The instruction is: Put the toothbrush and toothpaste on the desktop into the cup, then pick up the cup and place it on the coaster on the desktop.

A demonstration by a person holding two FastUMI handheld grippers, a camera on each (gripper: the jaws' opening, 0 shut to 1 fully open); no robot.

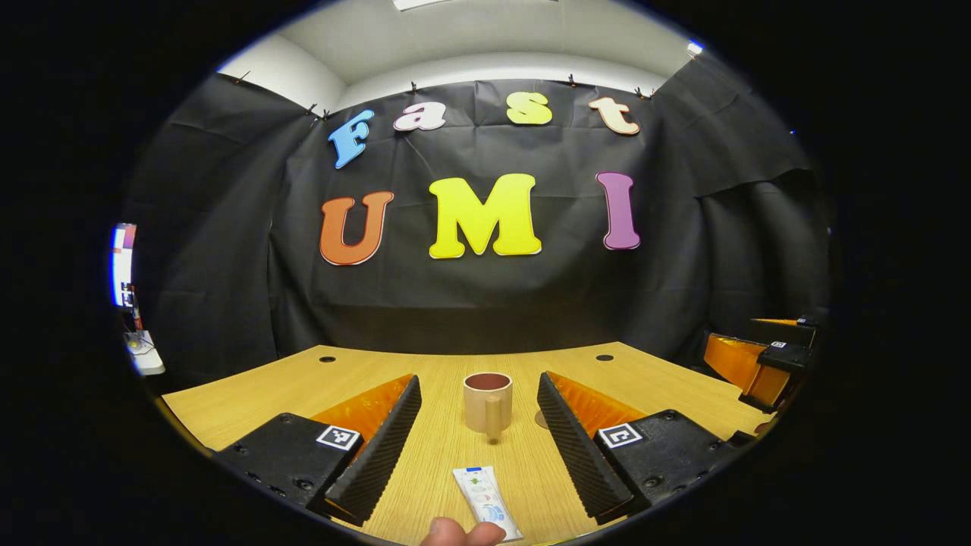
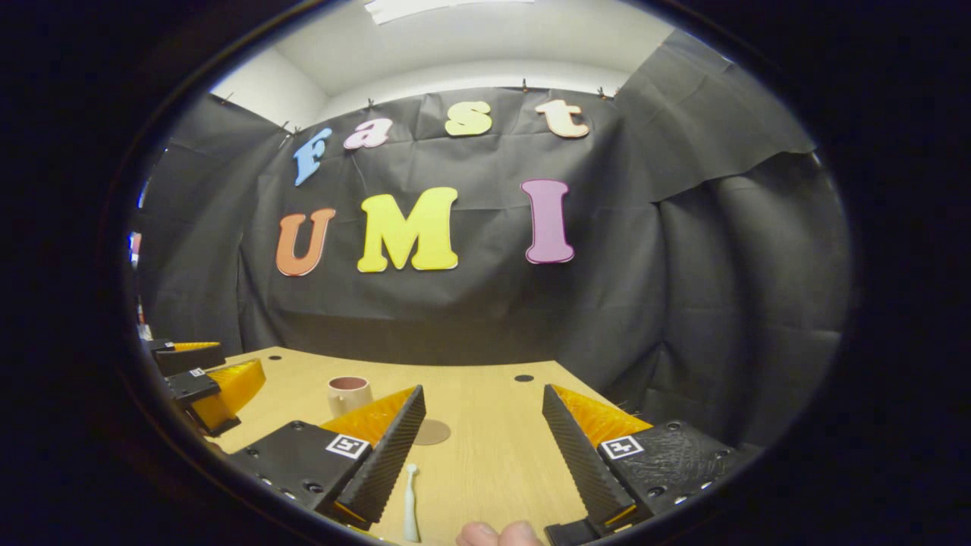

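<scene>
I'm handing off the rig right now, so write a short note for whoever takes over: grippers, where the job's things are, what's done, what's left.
Left gripper: open, empty, above the desk, facing the cup.
Right gripper: open, empty, above the desk.
Beige cup with dark red inside: upright on the wooden desktop, handle toward the left gripper.
White flat toothpaste tube: lying on the desk between the left gripper's fingers.
White toothbrush: lying beside the right gripper's left finger.
Round brown coaster: bare, right of the cup.
Done: nothing. Left: everything.
</scene>
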